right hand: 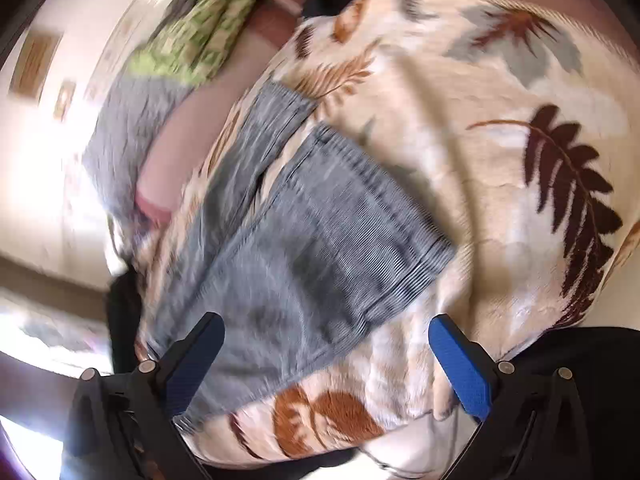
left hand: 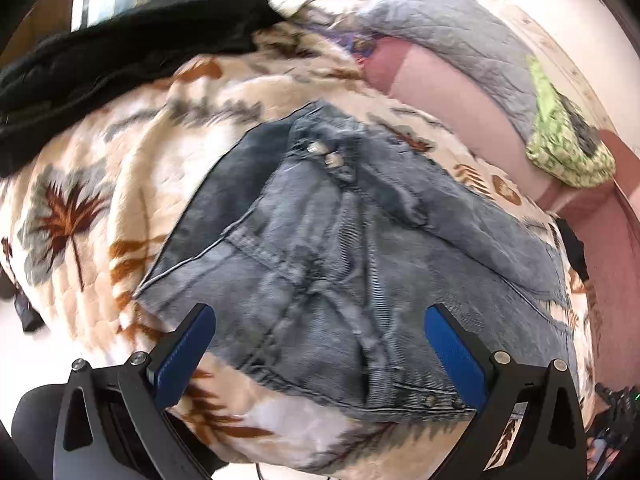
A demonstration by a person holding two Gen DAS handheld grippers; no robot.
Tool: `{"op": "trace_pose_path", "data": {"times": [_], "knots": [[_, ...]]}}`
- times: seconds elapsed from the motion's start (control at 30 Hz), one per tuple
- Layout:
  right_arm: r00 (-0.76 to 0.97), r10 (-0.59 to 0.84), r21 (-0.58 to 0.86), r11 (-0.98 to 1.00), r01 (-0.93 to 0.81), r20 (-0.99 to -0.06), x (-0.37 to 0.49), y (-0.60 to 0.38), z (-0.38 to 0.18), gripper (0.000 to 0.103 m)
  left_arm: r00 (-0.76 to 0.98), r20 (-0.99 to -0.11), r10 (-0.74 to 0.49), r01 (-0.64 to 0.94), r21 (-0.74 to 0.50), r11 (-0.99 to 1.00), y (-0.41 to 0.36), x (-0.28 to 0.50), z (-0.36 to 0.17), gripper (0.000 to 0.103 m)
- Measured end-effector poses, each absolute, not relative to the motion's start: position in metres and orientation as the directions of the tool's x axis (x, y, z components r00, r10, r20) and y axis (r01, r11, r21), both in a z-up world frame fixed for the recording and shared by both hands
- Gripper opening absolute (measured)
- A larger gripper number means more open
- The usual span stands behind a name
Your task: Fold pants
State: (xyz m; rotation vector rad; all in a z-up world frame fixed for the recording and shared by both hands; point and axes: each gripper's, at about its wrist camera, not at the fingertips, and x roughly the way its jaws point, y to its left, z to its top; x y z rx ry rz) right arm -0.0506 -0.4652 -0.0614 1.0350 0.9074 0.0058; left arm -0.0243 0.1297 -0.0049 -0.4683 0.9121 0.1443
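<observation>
Denim pants (left hand: 320, 248) lie on the leaf-patterned blanket (left hand: 132, 152) of a bed, already doubled into a compact, roughly rectangular bundle with the buttoned waistband toward the near edge. Left gripper (left hand: 320, 344) hovers above them, jaws spread wide, holding nothing. Right gripper (right hand: 326, 356) is likewise wide and empty over the bundle's edge. Judging by this shape, most folding looks done; perhaps one last fold or some smoothing remains. A black garment (left hand: 120, 52) lies apart.

Bright daylight, blown-out glare off the wall (right hand: 36, 152), heavy motion blur in right wrist view, fisheye warping, dark vignetted corners
</observation>
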Motion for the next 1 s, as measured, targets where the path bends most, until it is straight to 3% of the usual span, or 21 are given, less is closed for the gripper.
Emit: {"op": "trace_pose_path", "data": {"times": [0.17, 0.27, 0.3, 0.33, 0.47, 0.6, 0.67, 0.73, 0.8, 1.0], "knots": [[0.675, 0.410, 0.772, 0.492, 0.403, -0.614, -0.041, -0.483, -0.071, 0.097, 0.594, -0.796, -0.118, -0.366, -0.398, 0.841, 0.146, -0.030, -0.013, 0.103], [0.670, 0.382, 0.751, 0.502, 0.428, -0.637, -0.039, -0.486, -0.068, 0.082, 0.598, -0.797, -0.084, -0.427, -0.405, 0.808, 0.160, -0.035, -0.011, 0.103], [0.665, 0.374, 0.743, 0.510, 0.434, -0.646, -0.036, -0.484, -0.066, 0.071, 0.605, -0.792, -0.079, -0.445, -0.419, 0.792, 0.165, -0.037, -0.011, 0.102], [0.661, 0.365, 0.733, 0.517, 0.442, -0.656, -0.035, -0.483, -0.066, 0.058, 0.611, -0.788, -0.078, -0.459, -0.433, 0.776, 0.170, -0.039, -0.012, 0.096], [0.647, 0.356, 0.714, 0.538, 0.448, -0.674, -0.037, -0.484, -0.069, 0.046, 0.553, -0.828, -0.091, -0.535, -0.437, 0.723, 0.187, -0.037, -0.030, 0.053], [0.640, 0.352, 0.701, 0.562, 0.439, -0.683, -0.033, -0.484, -0.068, 0.037, 0.549, -0.833, -0.076, -0.546, -0.425, 0.722, 0.190, -0.043, -0.031, 0.044], [0.635, 0.351, 0.693, 0.578, 0.431, -0.688, -0.031, -0.483, -0.066, 0.026, 0.536, -0.843, -0.042, -0.556, -0.390, 0.734, 0.190, -0.043, -0.030, 0.021], [0.626, 0.343, 0.668, 0.624, 0.406, -0.701, -0.026, -0.477, -0.057, 0.018, 0.529, -0.847, -0.041, -0.555, -0.383, 0.739, 0.192, -0.039, -0.032, 0.014], [0.628, 0.312, 0.632, 0.675, 0.381, -0.713, -0.025, -0.470, -0.043, 0.016, 0.525, -0.850, -0.041, -0.556, -0.379, 0.740, 0.193, -0.037, -0.029, 0.010], [0.659, 0.148, 0.470, 0.813, 0.343, -0.737, -0.043, -0.460, 0.005, 0.015, 0.597, -0.784, 0.168, -0.495, -0.196, 0.846, 0.154, -0.047, 0.015, 0.008]]}}
